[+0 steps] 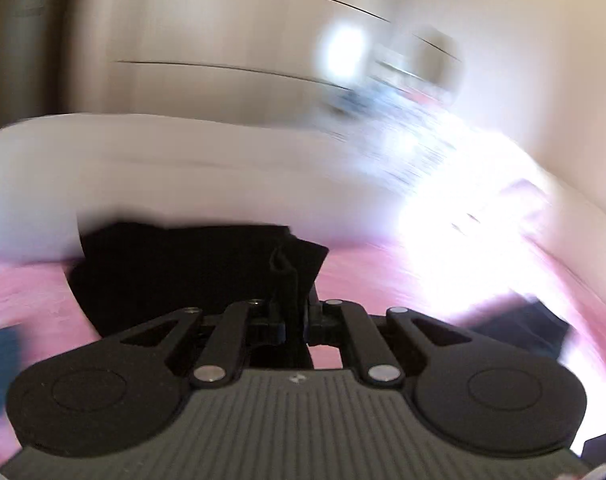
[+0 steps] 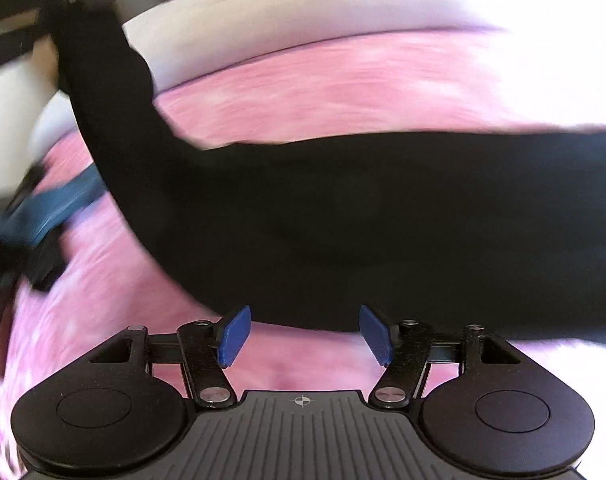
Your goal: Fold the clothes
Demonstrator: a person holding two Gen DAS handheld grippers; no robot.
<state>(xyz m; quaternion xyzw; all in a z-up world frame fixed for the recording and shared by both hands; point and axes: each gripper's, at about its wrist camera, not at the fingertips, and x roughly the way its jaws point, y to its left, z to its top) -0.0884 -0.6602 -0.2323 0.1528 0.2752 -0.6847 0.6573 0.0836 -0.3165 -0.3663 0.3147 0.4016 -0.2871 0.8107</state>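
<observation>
No text, label, brand or number could be read in either view; both were smeared by motion blur. The only sign was a small crosshair mark on the ribbed grey body of the right gripper (image 2: 303, 334), at six o'clock in its view, with a fainter one on the left gripper (image 1: 293, 312).

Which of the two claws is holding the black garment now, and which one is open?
The left claw is shut on the black garment. The right claw is open, its blue pads apart and empty.
</observation>
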